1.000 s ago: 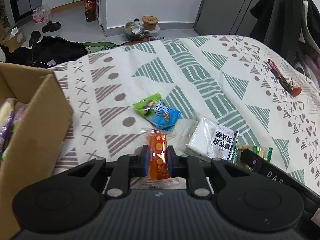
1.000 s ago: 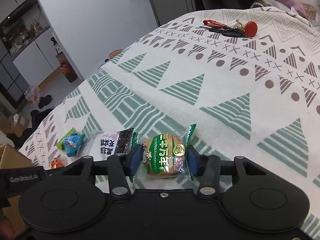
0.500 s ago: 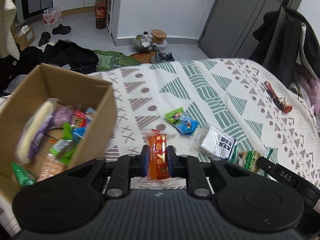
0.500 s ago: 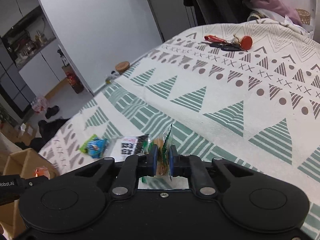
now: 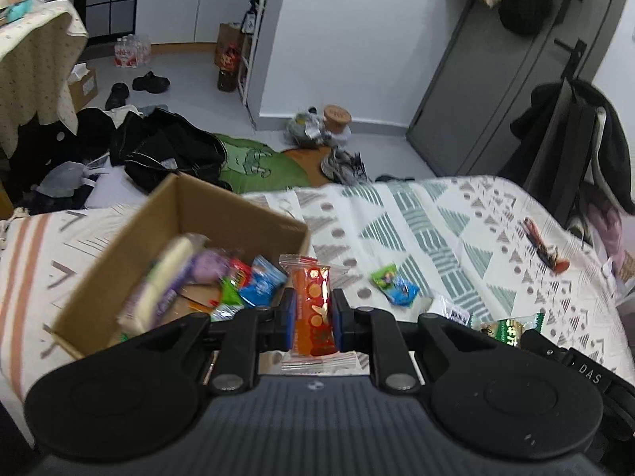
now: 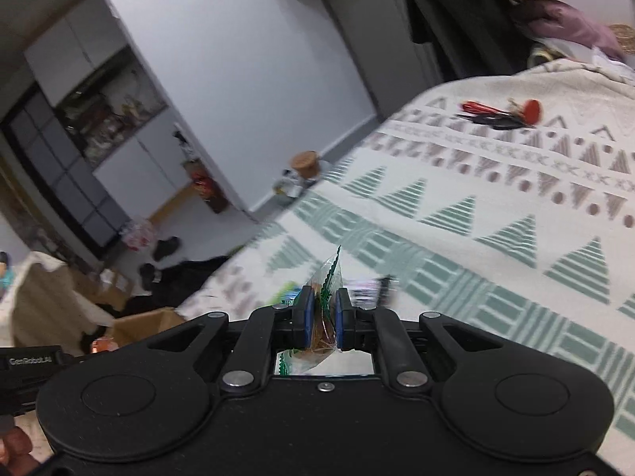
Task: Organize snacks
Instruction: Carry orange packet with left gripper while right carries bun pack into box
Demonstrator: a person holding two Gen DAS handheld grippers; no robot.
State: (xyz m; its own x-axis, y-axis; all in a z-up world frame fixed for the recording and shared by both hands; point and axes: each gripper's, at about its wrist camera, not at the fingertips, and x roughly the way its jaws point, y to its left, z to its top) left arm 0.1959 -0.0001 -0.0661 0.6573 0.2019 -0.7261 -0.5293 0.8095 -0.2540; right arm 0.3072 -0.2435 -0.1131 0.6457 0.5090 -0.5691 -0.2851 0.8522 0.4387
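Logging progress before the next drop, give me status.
Left claw shut on orange snack packet, beside the cardboard box. Right claw shut on green-edged bun packet, above the bedspread. Nothing blocking.

Both views dim-ish, flat indoor light w/ a cool bluish cast; no hard shadows, no strong glare. Heavy fisheye bend: door point(image 5: 496, 79) and walls curve toward edges, corners go dark. Left view: cardboard box point(image 5: 222, 218) contents smeared by motion blur. Right view blurrier overall (bed cover point(image 6: 496, 214) pattern streaked). Claw bodies up close stay fairly sharp, w/ faint sheen.
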